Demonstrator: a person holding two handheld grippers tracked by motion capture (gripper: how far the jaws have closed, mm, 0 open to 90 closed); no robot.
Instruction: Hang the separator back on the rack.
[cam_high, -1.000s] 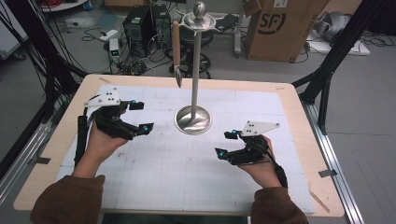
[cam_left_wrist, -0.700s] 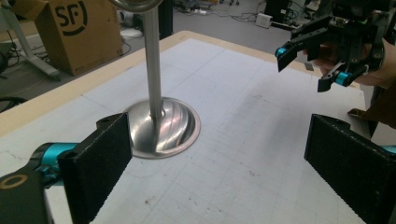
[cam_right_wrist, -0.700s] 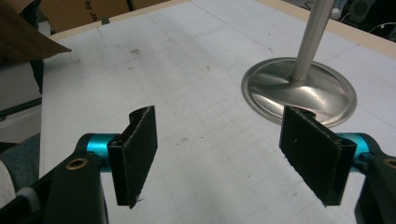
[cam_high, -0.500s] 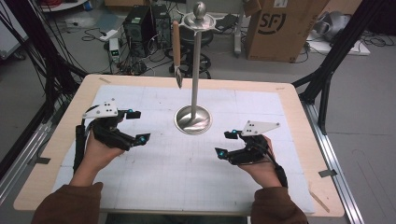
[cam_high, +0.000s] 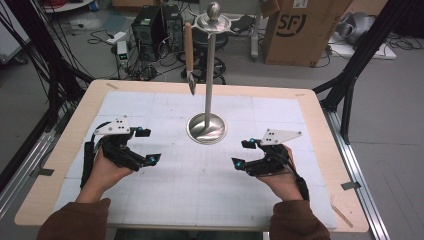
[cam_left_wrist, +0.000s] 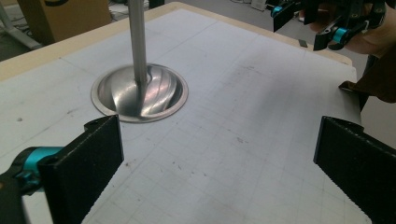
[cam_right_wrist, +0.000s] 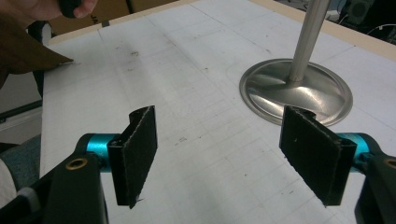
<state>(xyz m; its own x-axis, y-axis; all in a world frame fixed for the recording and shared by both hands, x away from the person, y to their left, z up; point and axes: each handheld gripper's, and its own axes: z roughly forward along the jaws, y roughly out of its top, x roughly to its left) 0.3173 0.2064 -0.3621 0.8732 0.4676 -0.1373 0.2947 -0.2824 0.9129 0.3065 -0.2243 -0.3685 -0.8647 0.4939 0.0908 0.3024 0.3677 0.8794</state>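
A person sits at a table (cam_high: 310, 105) with a white mat (cam_high: 200, 190) on it. Each hand holds a black claw.

The left claw (cam_high: 146, 146) is over the left side of the mat. Its jaws are wide apart and hold nothing. In the left gripper view the two black jaws rise from the bottom corners, with bare mat between them. A grey plate (cam_high: 114, 126) sits on top of this claw.

The right claw (cam_high: 243, 153) is over the right side of the mat. Its jaws are also apart, a bit less wide, and hold nothing. In the right gripper view there is bare mat between its jaws too. The right claw also shows in the far top right of the left gripper view (cam_left_wrist: 322, 21).

A shiny metal stand (cam_high: 207, 127) is on the mat, between the two claws and a little farther from the person. It has a round base and a tall thin pole with a ball on top. From the left claw, the base (cam_left_wrist: 139, 93) is ahead and to the left. From the right claw, the base is ahead and to the right, just past the right jaw. Neither claw touches it.

A tool with a wooden handle (cam_high: 189, 57) hangs from the top of the stand. Its pointed metal end hangs down above the far part of the table. It is well apart from both claws.

Past the table there is a cardboard box (cam_high: 302, 30) on the floor.
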